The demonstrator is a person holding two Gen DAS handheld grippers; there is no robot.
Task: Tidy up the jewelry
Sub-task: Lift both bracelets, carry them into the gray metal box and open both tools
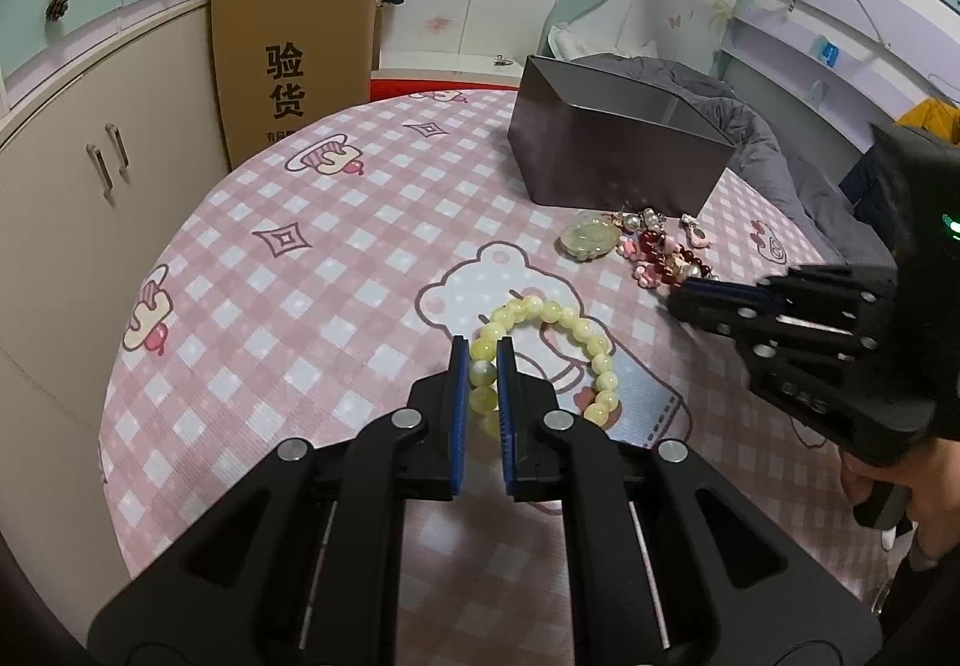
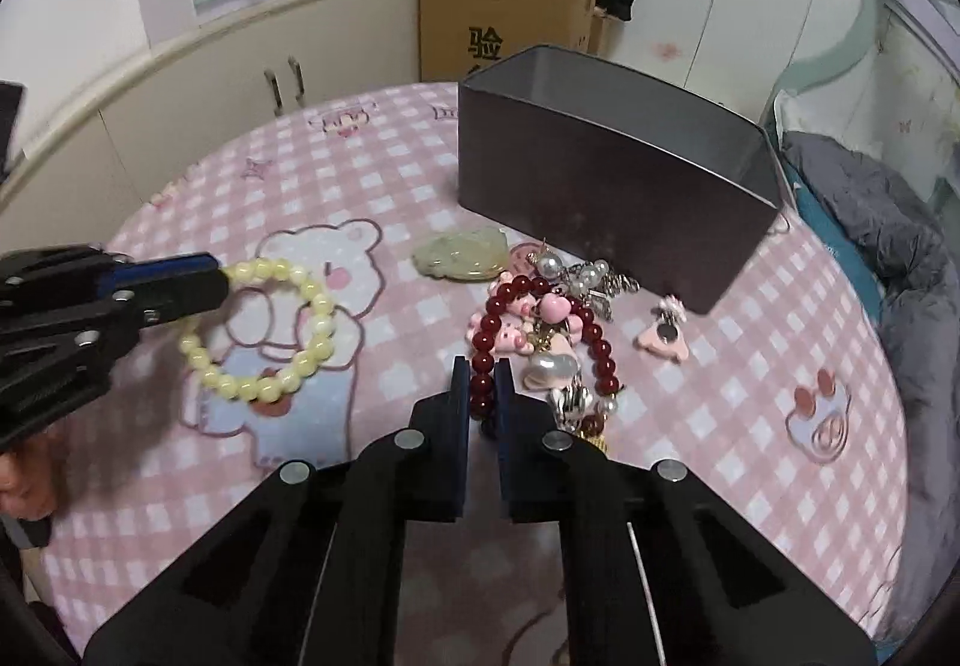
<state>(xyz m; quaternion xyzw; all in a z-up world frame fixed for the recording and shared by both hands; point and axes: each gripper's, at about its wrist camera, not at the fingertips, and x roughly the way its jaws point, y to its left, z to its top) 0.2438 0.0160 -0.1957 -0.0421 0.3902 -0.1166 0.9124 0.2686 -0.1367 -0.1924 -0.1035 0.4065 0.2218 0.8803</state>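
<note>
From the left wrist view, the left gripper (image 1: 481, 360) has its jaws clenched on the yellow bracelet (image 1: 558, 351) — a loop of round, smooth beads lying on the pink checked bed cover (image 1: 336, 258). I judge it light and limp, probably on elastic, and the beads slippery; the hold across one bead is sensible, because the rest will hang down. Behind it stands one dark tin (image 1: 618, 150), open, and beside it one pale green pendant (image 1: 587, 240), stiff and maybe fragile.

From the right wrist view, the right gripper (image 2: 482, 375) is clenched on the red bracelet (image 2: 489, 330) at the near side of the jewelry heap (image 2: 564, 330). This one may drag tangled neighbours — pink charms, pearl pieces; their number I cannot tell. Bracelets: two.
</note>
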